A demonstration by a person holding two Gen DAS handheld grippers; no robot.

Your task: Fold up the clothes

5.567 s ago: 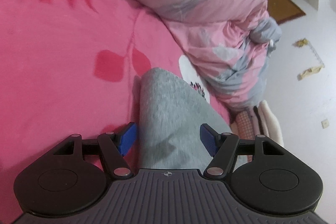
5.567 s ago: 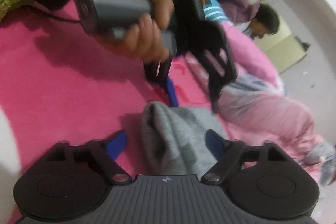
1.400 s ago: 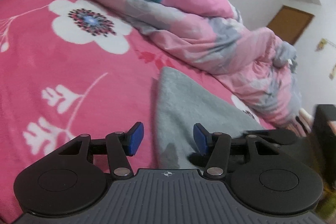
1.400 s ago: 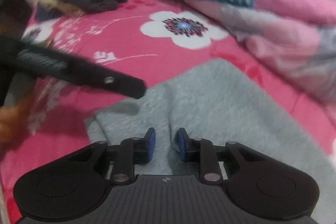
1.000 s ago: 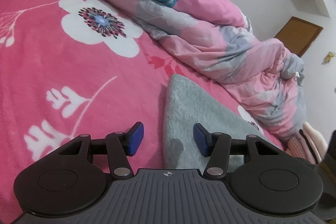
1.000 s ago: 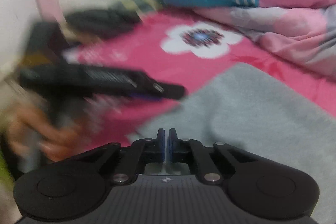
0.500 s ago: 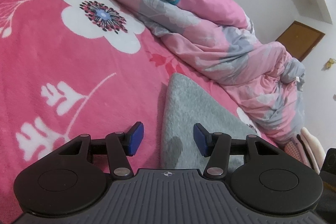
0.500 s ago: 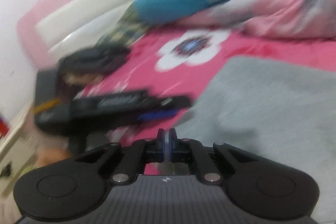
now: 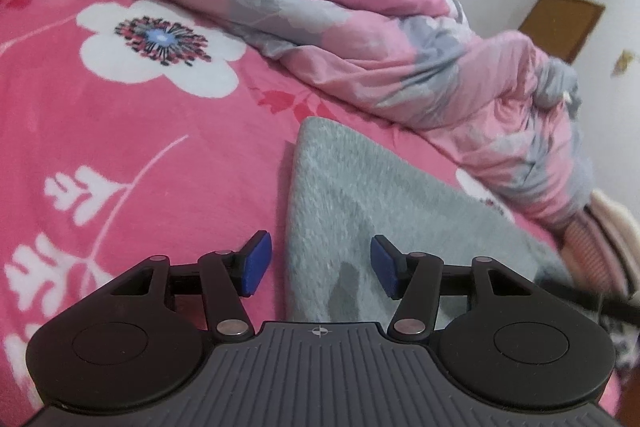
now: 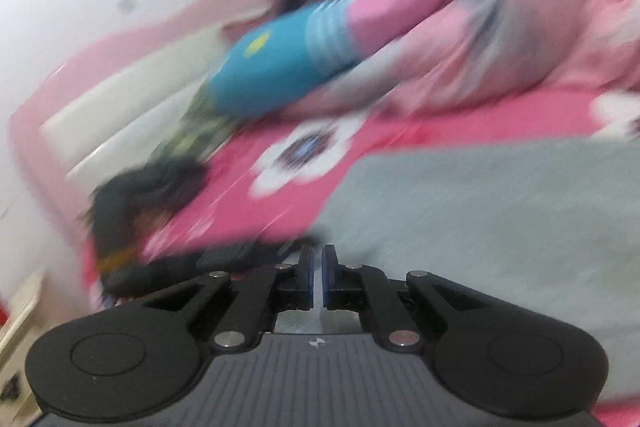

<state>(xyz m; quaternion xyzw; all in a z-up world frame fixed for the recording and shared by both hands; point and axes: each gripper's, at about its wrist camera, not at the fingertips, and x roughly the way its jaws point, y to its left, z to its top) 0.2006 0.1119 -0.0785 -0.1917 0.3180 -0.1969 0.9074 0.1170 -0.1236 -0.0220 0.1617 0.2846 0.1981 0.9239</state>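
A: Why is the left gripper [image 9: 318,269] over that fuzzy grey folded garment [image 9: 360,211]?
B: Its jaws are opening astride the garment's near edge, pads clear, likely to regrip.
A: And the right gripper [image 10: 318,277]?
B: Clenched; whether it pinches cloth, I can't tell. The garment lies on the pink flowered bedspread [image 9: 120,147], near the rumpled pink-and-grey quilt [image 9: 420,67] along the bed's far edge.

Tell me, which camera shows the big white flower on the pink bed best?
The left wrist view: the white flower is sharp there, with its dark speckled centre clear on the pink blanket. The right wrist view shows it too, but smeared by blur.
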